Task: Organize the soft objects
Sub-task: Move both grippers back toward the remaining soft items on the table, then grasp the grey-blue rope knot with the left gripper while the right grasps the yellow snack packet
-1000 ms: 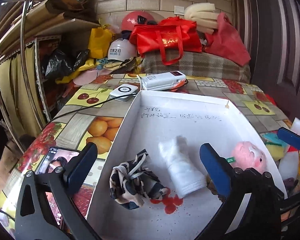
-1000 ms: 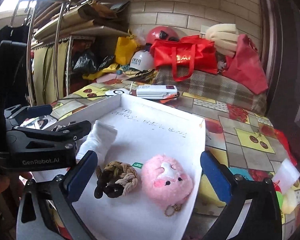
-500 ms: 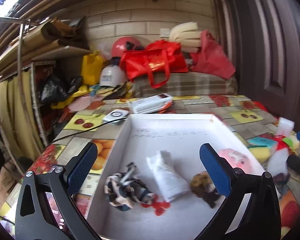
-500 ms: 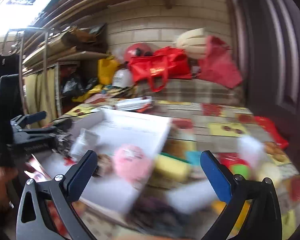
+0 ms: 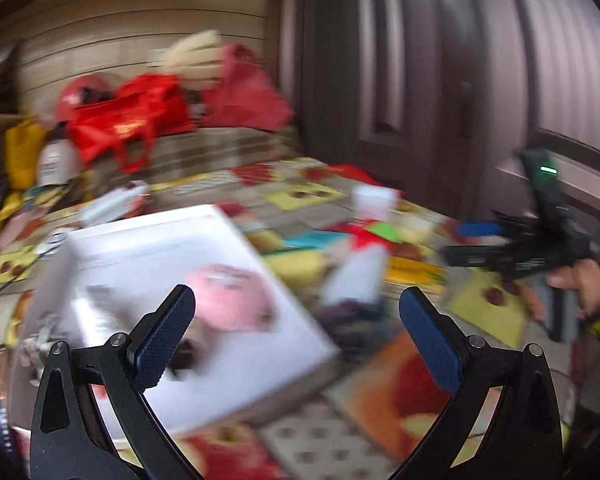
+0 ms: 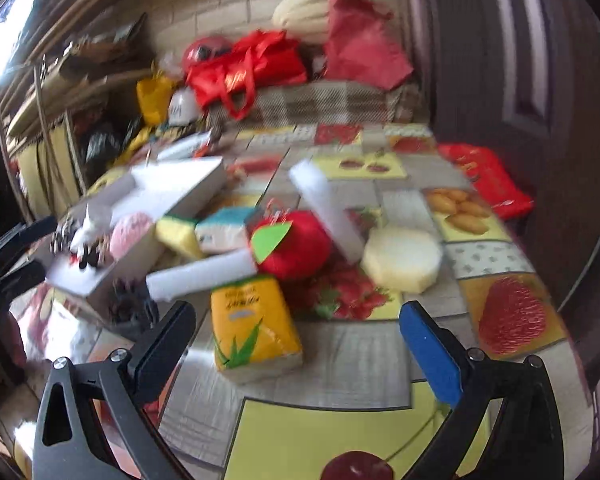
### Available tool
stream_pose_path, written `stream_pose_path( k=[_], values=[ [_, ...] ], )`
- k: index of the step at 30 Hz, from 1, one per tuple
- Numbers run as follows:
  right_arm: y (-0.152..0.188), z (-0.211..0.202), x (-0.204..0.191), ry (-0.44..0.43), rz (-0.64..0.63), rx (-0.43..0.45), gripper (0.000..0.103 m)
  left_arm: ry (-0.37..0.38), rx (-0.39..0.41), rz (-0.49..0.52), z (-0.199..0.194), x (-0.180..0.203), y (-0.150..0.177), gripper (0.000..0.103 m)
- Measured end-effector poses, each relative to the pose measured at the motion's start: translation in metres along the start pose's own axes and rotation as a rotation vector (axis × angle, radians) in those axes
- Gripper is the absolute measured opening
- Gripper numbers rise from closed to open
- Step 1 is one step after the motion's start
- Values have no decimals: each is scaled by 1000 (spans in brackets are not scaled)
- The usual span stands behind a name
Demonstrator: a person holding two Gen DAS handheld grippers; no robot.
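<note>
A: What is the left gripper [image 5: 296,328] doing?

B: Its jaws are spread wide with nothing between them. The white box [image 5: 148,248] lies under and ahead of its left finger, and a pink plush [image 5: 228,296] sits inside, just beyond that fingertip. The view is blurred, so the other things in the box are hard to make out.

A: And the right gripper [image 6: 296,332]?

B: Also spread wide and empty. A yellow pack [image 6: 254,328] lies flat on the table [image 6: 360,364] right between its fingers, a little ahead of them. Beyond that is a red apple plush [image 6: 296,244] with a green leaf, a white foam bar [image 6: 200,274] touching its left side, and a pale round sponge [image 6: 400,258] off to the right.

A: Where is the box from there?

B: Far ahead to the left, with the pink plush at its near corner. A yellow sponge [image 6: 176,234] and a teal pack [image 6: 224,230] lie just beside it.
</note>
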State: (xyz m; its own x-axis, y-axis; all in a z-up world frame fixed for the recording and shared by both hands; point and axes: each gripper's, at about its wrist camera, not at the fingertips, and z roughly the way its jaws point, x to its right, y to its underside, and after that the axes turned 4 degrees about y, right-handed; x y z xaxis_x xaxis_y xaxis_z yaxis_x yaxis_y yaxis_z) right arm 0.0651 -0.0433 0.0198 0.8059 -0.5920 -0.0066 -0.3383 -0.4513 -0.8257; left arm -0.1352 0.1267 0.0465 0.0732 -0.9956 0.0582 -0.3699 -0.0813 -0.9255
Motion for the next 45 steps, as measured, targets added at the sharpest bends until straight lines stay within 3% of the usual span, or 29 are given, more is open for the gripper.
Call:
stream_pose_path(
  k=[4,6,7,10,14,18,20,23,25,27,29,32,36,40,45],
  values=[
    [-2,26,-22,-11,-111,-83,87,63,-32,25,11,22,-3,103],
    [-3,44,-32,2,-156,-150,67,56,-54,54,16,30,-3,103],
    [-2,52,-36,1,-172,-191,50,57,-65,60,19,32,-4,103],
    [0,50,-32,13,-159,-191,50,63,-86,54,21,32,-2,103],
    [10,35,7,58,-23,-198,50,100,-113,43,31,34,-2,103],
    [12,27,42,46,116,-193,50,135,-170,69,60,49,-9,103],
    [14,26,46,32,146,-195,50,108,-222,66,78,55,-12,103],
    [13,26,36,58,99,-196,50,25,-310,63,102,60,-11,102],
    [12,26,31,65,73,-197,50,13,-358,79,110,63,-7,102],
    [12,28,30,68,59,-197,50,85,-384,53,109,69,-3,102],
    [9,31,31,64,62,-197,50,208,-411,19,106,78,1,102],
    [9,31,34,54,72,-196,50,290,-355,49,84,93,2,102],
    [10,31,33,53,72,-196,50,216,-220,27,50,81,-2,102],
    [9,31,33,49,77,-194,50,209,-291,-1,55,73,3,102],
    [9,30,31,49,77,-194,50,195,-402,60,59,87,12,102]
  ],
)
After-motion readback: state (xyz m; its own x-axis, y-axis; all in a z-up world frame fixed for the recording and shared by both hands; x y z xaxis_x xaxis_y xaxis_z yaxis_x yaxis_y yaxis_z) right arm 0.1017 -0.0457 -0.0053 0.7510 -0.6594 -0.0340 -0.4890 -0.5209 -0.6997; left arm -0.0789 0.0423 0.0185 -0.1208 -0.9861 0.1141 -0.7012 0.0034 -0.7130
